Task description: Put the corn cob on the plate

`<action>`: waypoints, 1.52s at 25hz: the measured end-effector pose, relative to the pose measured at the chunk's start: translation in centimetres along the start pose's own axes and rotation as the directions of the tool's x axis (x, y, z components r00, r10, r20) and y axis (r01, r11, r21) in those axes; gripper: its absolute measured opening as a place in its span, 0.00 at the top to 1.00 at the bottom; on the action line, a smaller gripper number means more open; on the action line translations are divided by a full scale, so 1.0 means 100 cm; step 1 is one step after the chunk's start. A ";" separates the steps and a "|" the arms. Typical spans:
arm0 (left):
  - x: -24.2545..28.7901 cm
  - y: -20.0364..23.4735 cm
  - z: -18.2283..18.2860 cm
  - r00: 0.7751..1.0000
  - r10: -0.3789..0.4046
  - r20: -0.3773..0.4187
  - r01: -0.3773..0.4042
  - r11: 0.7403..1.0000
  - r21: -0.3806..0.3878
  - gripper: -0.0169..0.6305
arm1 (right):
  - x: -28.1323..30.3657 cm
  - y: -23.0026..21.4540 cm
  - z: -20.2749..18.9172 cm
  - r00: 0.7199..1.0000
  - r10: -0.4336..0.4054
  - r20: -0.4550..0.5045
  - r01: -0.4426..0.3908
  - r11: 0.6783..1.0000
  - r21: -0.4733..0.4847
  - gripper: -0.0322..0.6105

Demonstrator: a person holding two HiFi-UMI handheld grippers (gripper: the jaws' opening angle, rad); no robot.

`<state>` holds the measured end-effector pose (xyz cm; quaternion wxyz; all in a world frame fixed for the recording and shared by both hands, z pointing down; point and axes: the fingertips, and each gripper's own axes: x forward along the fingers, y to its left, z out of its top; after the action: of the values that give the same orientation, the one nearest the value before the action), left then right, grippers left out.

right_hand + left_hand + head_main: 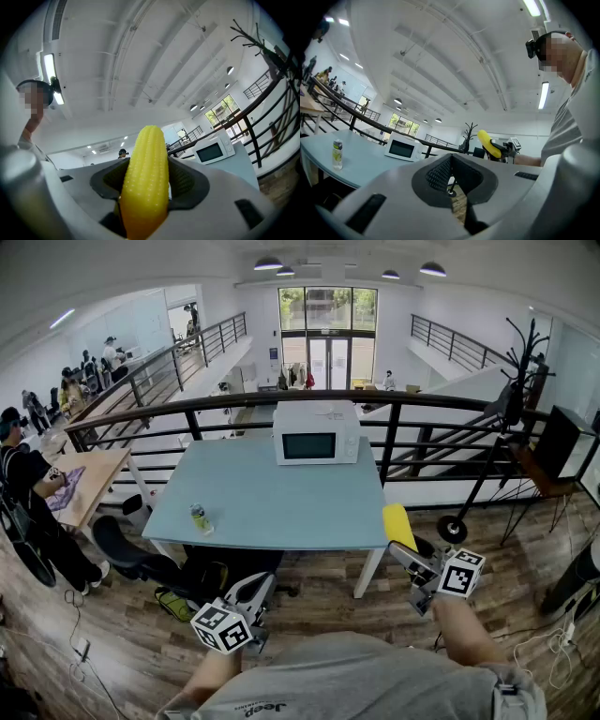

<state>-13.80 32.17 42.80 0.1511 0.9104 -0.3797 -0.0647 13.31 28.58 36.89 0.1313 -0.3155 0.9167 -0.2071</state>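
Observation:
The yellow corn cob (398,526) stands upright in my right gripper (401,549), which is shut on it at the table's near right corner. In the right gripper view the corn cob (146,178) fills the gap between the dark pads (185,180) of the right gripper (146,161). My left gripper (259,585) is low at the left, off the table, with its jaws together and nothing in them. In the left gripper view its pads (438,174) meet at the tip of the left gripper (450,159), and the corn cob (488,143) shows beyond. No plate shows in any view.
A light blue table (272,502) carries a white microwave (316,432) at the back and a drink can (200,518) near its left front. A black railing (412,409) runs behind it. A black chair (131,557) and bags sit under the table; people stand far left.

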 end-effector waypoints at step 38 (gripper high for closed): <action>0.105 -0.077 -0.031 1.000 -0.020 -0.023 0.020 1.000 0.007 0.95 | -0.094 -0.073 0.035 1.000 0.022 -0.011 -0.022 0.999 0.023 0.55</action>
<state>-0.53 30.58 43.15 0.1512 0.9154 -0.3691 -0.0545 25.63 28.23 38.21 0.1320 -0.3029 0.9183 -0.2180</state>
